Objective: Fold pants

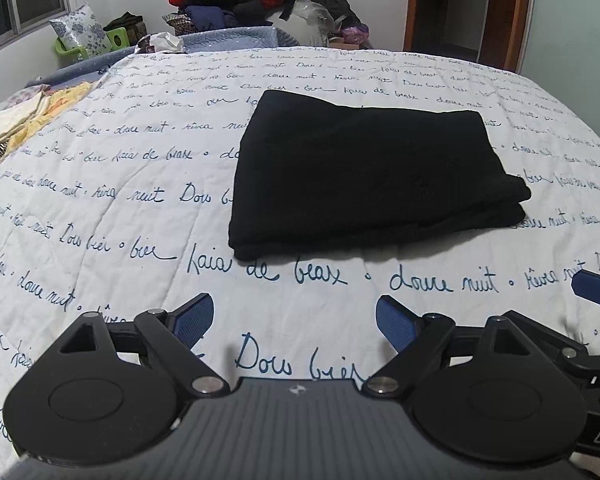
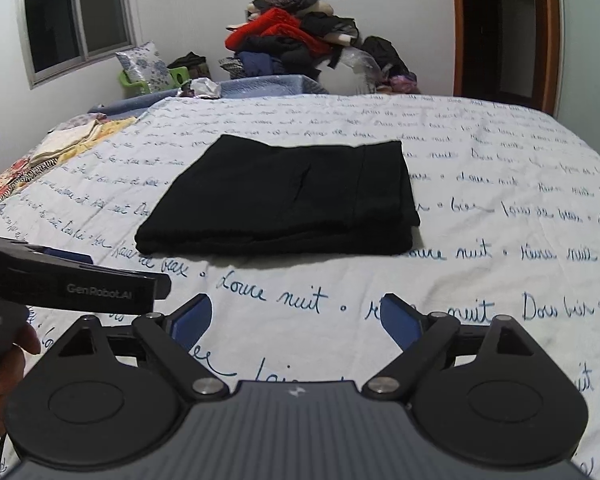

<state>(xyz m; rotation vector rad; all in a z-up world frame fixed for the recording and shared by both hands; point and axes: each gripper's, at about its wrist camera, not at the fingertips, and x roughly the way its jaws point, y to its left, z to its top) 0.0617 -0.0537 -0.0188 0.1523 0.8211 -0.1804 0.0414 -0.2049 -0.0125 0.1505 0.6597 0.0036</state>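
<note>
A: Left wrist view shows the pants [image 1: 364,172] in the centre of the frame, a black folded rectangle lying flat on the bed [image 1: 100,208]. Are they held by anything?

B: No. The left gripper [image 1: 294,320] is at the bottom of the frame, its jaws wide apart and empty, above the quilt and apart from the pants. In the right wrist view the right gripper [image 2: 296,320] is the same: spread open, holding nothing, with the pants [image 2: 284,196] in the middle of the frame, beyond it.

A: So which step is this, in your opinion?

B: I judge the folding is almost finished or finished. The pants are in several layers; the stacked edges show at the lower right corner of the bundle. Both grippers are away from the cloth.

A: Is something more needed?

B: Maybe one last fold, or only smoothing. For another fold, each gripper must go forward to one edge of the bundle, close on all layers together, and carry that edge over evenly. The right corner looks a little uneven, so the layers could slip.

A: And the pile of clothes [image 2: 296,40] at the top centre?

B: It is far behind, beyond the bed.
</note>
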